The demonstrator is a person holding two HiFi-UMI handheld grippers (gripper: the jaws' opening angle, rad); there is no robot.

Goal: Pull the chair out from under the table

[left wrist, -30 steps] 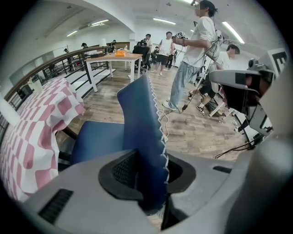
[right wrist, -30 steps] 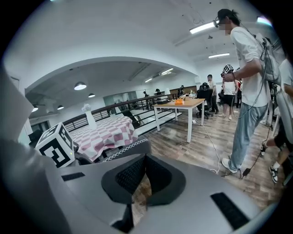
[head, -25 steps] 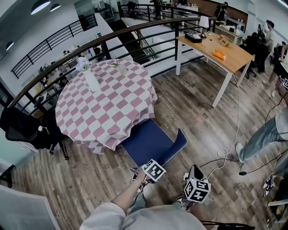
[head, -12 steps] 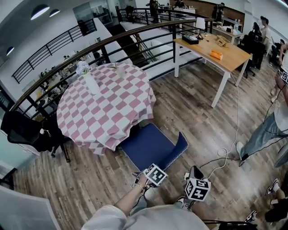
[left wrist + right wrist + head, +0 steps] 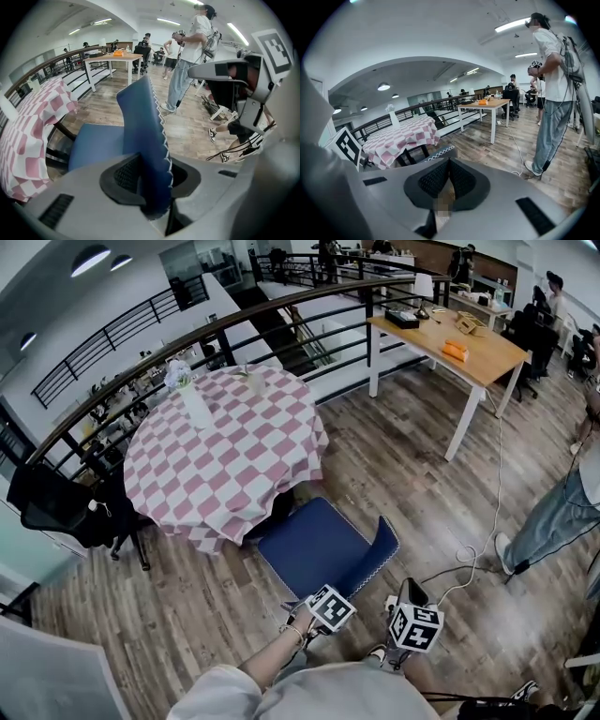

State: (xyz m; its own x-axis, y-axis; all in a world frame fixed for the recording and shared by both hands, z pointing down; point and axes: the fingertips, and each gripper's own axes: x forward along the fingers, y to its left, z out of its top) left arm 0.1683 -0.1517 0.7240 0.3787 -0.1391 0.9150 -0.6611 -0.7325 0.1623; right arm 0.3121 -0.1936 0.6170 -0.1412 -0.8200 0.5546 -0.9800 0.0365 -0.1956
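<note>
One blue chair (image 5: 317, 542) sits at the lower centre of the head view, its seat just below the hem of the pink-checked table (image 5: 225, 460), which fills the upper left. Your left gripper (image 5: 328, 596) has the chair by the backrest (image 5: 143, 117). In the left gripper view the jaws stand partly open, and their pads are clamped on the blue padding with its white stitched edge. Your right gripper (image 5: 406, 594) hangs just to the right of it, off the chair, with its jaws closed together on nothing. A white vase (image 5: 195, 405) stands on the far side of the cloth, and a wooden desk (image 5: 469, 351) lies at the upper right. Compared with a second ago, the seat has come a little further out from under the cloth toward the bottom of the frame. Your left gripper keeps the same hold.
</note>
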